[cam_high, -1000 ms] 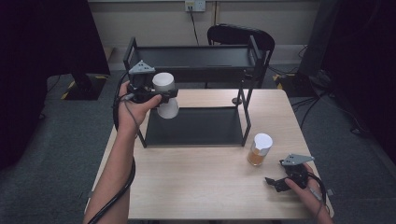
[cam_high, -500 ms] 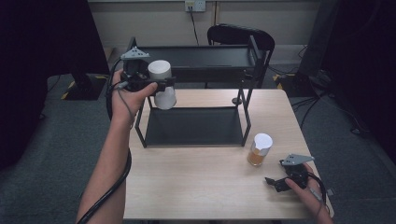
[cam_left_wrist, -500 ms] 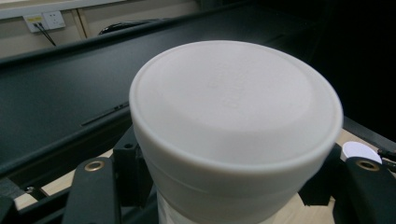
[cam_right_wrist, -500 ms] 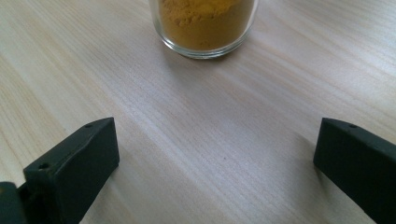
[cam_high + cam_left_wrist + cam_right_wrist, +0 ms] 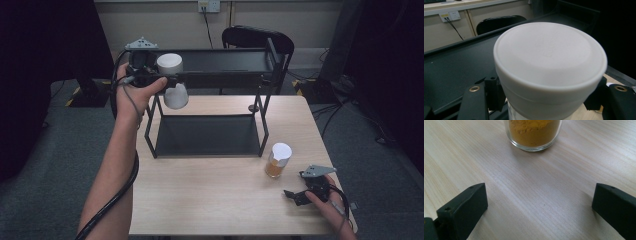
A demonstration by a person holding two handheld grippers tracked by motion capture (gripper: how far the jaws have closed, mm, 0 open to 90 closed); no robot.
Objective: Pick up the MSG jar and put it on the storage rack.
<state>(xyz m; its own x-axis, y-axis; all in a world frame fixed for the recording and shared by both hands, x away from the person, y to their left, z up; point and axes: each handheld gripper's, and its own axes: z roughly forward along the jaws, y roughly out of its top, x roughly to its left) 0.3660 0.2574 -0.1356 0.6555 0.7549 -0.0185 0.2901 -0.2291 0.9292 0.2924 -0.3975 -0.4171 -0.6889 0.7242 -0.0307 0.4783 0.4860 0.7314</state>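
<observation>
A white-lidded jar [image 5: 172,80] is held up at the left end of the black two-tier rack [image 5: 260,60], level with its top shelf. My left gripper [image 5: 165,82] is shut on this jar, whose white lid [image 5: 550,53] sits between the black jaws in the left gripper view. A second jar with orange powder [image 5: 276,160] and a white lid stands on the table right of the rack. My right gripper [image 5: 295,196] rests low on the table near its front right corner, open, with the orange jar [image 5: 534,132] a short way ahead of its fingers [image 5: 464,205].
The rack stands on the light wooden table [image 5: 210,200], with a dark lower shelf [image 5: 205,135]. A black chair [image 5: 255,37] is behind the table, under a wall socket [image 5: 209,6]. Cables trail from both grippers.
The left gripper has lifted the white jar upward and slightly back, from in front of the rack to the height of its top shelf. The right gripper has stayed still.
</observation>
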